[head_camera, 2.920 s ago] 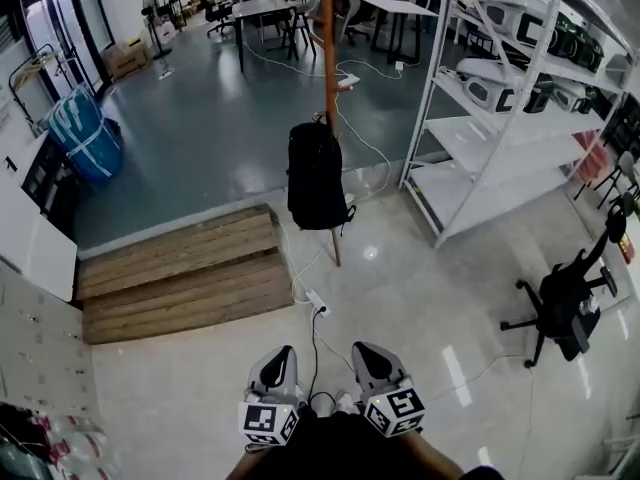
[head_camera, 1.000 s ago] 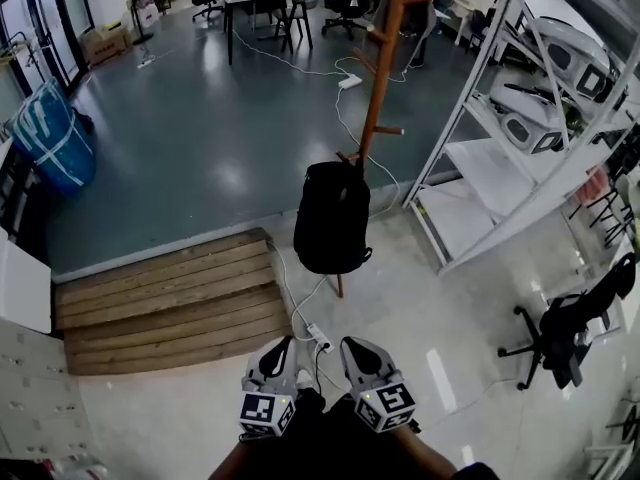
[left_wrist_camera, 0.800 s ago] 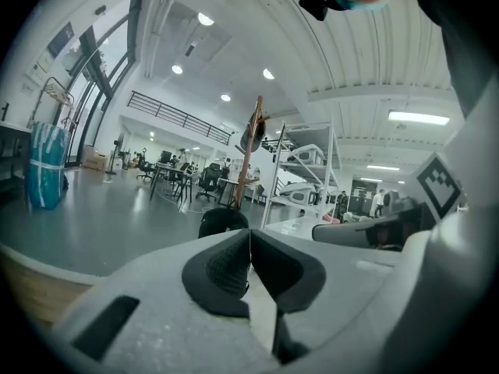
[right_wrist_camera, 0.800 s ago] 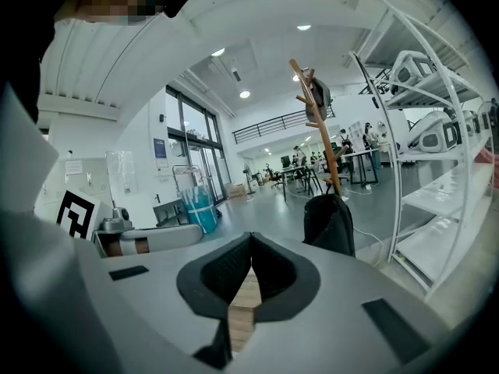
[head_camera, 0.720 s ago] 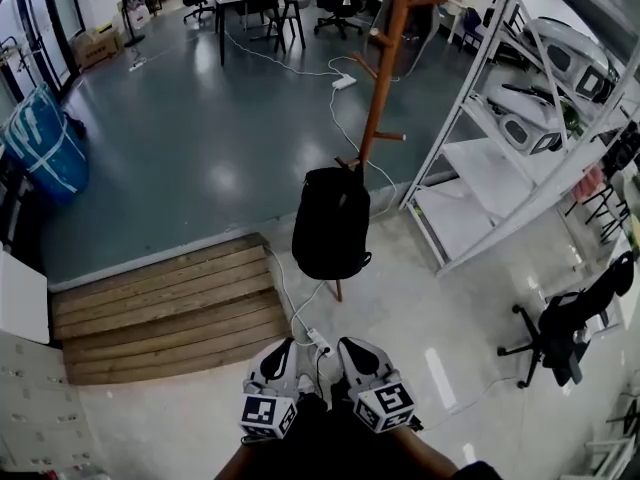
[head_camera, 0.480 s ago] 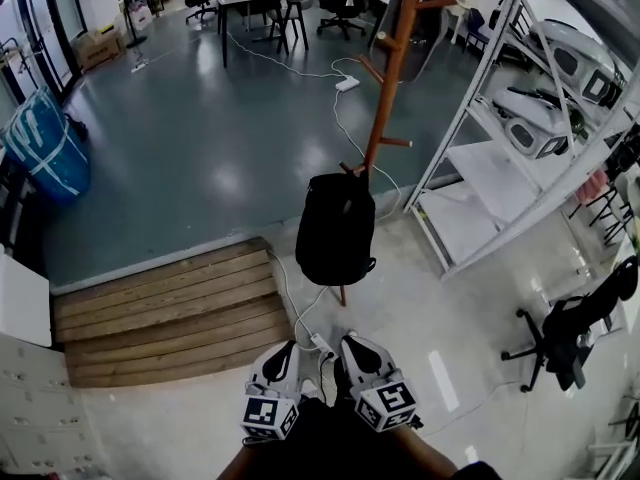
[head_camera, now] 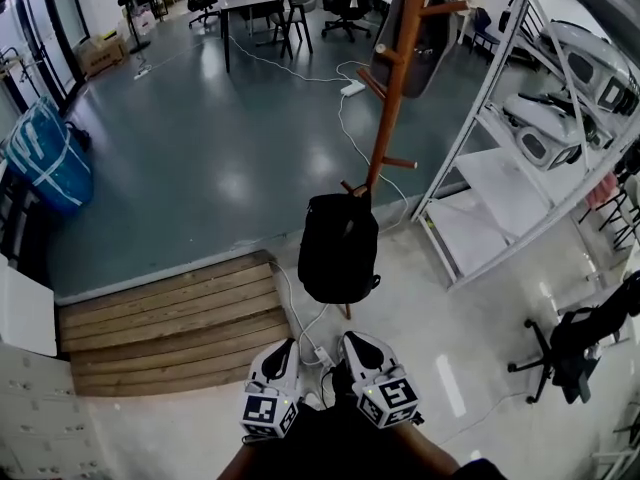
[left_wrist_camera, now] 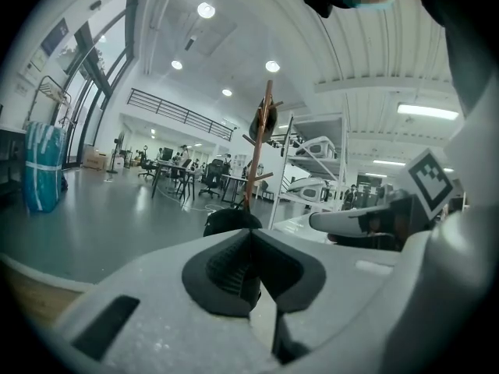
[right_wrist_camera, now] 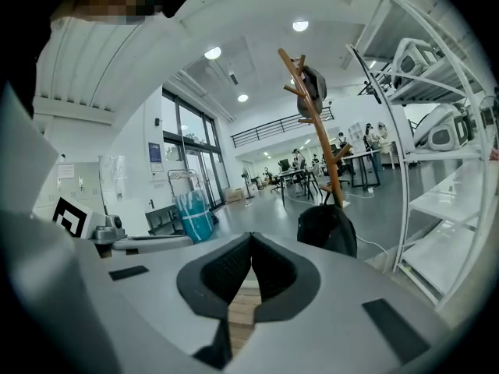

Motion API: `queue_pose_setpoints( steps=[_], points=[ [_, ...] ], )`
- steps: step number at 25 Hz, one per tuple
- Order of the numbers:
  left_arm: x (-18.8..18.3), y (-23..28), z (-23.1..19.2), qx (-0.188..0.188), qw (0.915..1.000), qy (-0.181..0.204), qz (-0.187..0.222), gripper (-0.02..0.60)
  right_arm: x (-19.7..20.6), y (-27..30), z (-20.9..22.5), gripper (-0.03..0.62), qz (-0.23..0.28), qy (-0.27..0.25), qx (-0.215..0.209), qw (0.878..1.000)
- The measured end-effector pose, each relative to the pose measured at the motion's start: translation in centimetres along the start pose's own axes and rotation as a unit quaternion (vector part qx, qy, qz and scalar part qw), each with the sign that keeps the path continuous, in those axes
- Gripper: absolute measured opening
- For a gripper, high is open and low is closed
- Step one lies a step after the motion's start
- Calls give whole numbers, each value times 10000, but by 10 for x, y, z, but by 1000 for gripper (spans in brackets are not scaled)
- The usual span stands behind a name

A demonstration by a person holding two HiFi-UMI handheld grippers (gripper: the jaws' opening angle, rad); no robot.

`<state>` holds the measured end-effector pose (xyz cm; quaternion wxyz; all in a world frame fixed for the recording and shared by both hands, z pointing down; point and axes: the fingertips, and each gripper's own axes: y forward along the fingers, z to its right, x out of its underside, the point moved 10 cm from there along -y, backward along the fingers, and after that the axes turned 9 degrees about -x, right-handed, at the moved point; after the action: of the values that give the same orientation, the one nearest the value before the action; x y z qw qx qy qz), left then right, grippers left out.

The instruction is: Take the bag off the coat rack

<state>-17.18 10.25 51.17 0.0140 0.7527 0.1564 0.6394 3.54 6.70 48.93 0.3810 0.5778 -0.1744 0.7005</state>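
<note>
Bag (head_camera: 338, 248) = black backpack, hanging off a low peg of the coat rack (head_camera: 385, 118), right up against the pole w/ the rack's foot poking out below it. It looks zipped shut, so can't tell what's inside. There's another dark thing (head_camera: 410, 28) hung near the top of the rack, no idea what it is tbh.

Other stuff that holds stuff:
- white shelving unit (head_camera: 480, 183) just right of the rack, w/ bulky white devices (head_camera: 548, 138) sitting on its shelves
- cardboard box (head_camera: 100, 56) way off to the far left of the rack; contents not visible
- blue wrapped bundle (head_camera: 45, 163) also well left of the rack, tied w/ pale straps

Jaws now. The left gripper (head_camera: 285, 348) has its pads pressed together w/ nothing between them. Same for the right gripper (head_camera: 352, 342): closed up and empty. Both sit side by side on the near side of the rack and aim at it. Neither touches the backpack; they're well apart from it. In the left gripper view the backpack peeks just over the closed tips, and in the right gripper view it's a bit to the right of them.

Floor-wise, a white cable and power strip (head_camera: 322, 353) lie between the rack's foot and the grippers. Wooden steps (head_camera: 170, 318) are left of the rack's foot, and a black office chair (head_camera: 580, 338) is off to the right of it.
</note>
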Motion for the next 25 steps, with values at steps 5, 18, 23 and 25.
queue_pose_setpoints(
  steps=[5, 18, 23, 25],
  points=[
    [-15, 49, 9, -123, 9999, -52, 1, 18, -22, 20, 48, 12, -44, 48, -107, 9999],
    [-47, 161, 30, -467, 9986, 220, 63, 18, -68, 80, 157, 12, -306, -204, -733, 9966],
    [-51, 178, 14, -222, 9987, 428, -135, 18, -71, 98, 165, 12, -295, -146, -564, 9979],
    [-55, 187, 6, -9, 9984, 532, -178, 18, -72, 102, 165, 12, -275, -112, -434, 9986]
  ],
)
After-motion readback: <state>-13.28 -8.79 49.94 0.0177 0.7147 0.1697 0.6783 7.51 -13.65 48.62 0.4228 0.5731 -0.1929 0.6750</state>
